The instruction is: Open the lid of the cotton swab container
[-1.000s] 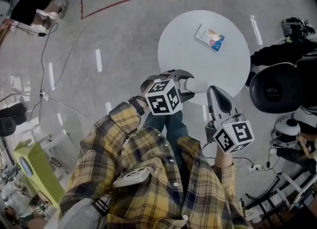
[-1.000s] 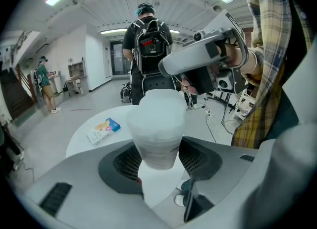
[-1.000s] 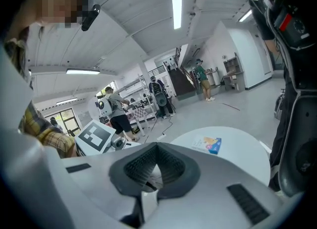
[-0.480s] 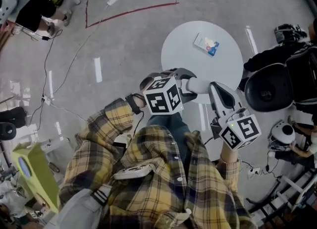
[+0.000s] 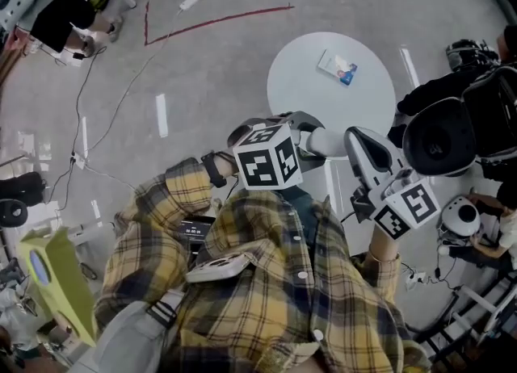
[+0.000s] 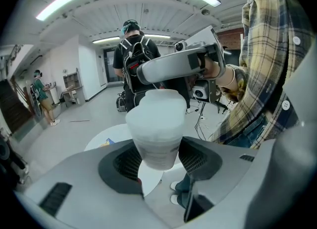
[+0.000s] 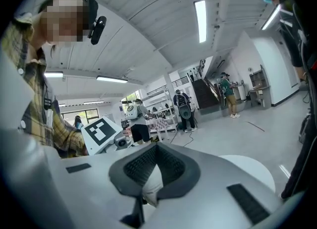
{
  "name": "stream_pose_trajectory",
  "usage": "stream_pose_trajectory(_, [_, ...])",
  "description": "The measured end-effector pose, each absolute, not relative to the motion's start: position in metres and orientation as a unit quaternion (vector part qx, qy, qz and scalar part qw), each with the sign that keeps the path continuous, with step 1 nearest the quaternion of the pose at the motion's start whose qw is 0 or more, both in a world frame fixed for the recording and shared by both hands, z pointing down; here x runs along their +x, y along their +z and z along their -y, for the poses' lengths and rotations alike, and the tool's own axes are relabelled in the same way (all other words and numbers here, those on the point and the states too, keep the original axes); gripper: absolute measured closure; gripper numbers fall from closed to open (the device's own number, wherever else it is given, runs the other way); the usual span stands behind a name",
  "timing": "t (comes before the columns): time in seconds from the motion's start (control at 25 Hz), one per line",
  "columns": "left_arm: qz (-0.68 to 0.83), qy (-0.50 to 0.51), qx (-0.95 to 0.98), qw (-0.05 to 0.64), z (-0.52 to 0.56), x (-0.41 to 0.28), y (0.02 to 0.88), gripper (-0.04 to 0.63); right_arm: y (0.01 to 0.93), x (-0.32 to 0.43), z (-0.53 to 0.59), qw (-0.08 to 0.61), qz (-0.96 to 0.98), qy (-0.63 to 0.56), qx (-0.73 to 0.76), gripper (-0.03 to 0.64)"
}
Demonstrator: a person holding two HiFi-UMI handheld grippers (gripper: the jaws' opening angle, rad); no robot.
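The cotton swab container [image 6: 158,119], centre frame in the left gripper view, is clamped between the wide-set jaws of the left gripper [image 6: 157,154], lid apparently still on, while the right gripper [image 7: 156,156], jaws pressed together and seemingly empty, hovers just above, so the opening remains to be done.

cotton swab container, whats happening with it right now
A person holds a gripper in each hand near the round table. The left gripper is clamped on the cotton swab container, whose lid looks closed. The right gripper, jaws shut, sits by its top; whether it grips the lid is unclear.
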State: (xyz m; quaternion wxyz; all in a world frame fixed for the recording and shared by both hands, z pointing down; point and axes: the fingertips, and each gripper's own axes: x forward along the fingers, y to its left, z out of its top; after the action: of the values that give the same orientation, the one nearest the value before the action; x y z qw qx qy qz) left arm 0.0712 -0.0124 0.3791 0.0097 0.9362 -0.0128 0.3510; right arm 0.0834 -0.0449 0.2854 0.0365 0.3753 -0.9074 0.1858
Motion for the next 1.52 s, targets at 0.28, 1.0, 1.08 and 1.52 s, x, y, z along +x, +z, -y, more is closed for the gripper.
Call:
stream_pose_trajectory(0.28, [0.004,0.352,0.936,0.008,0.0,0.072,0.374,0.356,0.28,0.08,0.038,0.035,0.918,0.168,0.357,0.601])
stream_pose_trajectory(1.0, [-0.015,0.354,0.935,0.009,0.0,0.082,0.365,0.356,0.261,0.074,0.02,0.033,0.959,0.11,0.259,0.518])
stream_pose_trajectory(1.08, [-0.018,0.353,0.936,0.012,-0.002,0.082,0.364,0.356,0.261,0.073,0.018,0.036,0.961,0.108,0.252,0.471])
stream_pose_trajectory(1.52, [-0.038,0.35,0.936,0.015,-0.012,0.085,0.362,0.356,0.279,0.06,0.002,0.082,0.981,0.067,0.164,0.324])
